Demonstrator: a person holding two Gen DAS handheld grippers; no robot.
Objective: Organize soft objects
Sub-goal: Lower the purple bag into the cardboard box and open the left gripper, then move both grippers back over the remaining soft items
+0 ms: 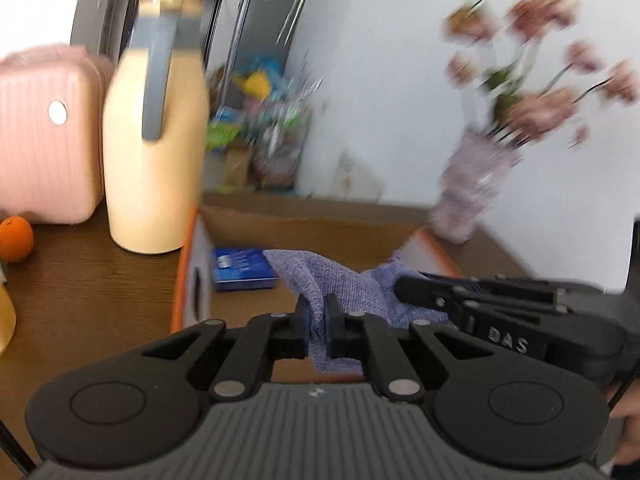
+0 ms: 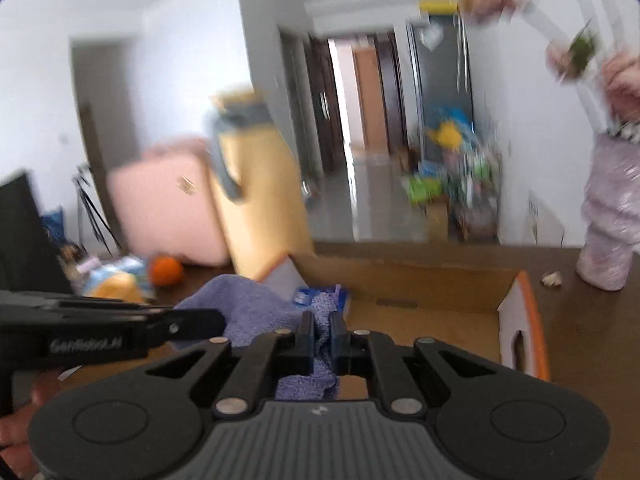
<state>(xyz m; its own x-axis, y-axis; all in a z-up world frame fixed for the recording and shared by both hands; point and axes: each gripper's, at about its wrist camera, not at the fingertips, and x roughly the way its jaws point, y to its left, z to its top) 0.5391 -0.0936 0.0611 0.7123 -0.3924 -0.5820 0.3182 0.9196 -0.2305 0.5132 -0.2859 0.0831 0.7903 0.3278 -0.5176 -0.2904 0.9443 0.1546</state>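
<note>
A purple cloth hangs over an open cardboard box with orange-edged flaps. My left gripper is shut on one part of the cloth. My right gripper is shut on another part of the same cloth, and it reaches in from the right in the left wrist view. The left gripper shows at the left of the right wrist view. A blue packet lies on the box floor under the cloth.
On the brown table left of the box stand a cream jug with a grey handle, a pink case and an orange. A vase of pink flowers stands at the right. Both views are motion-blurred.
</note>
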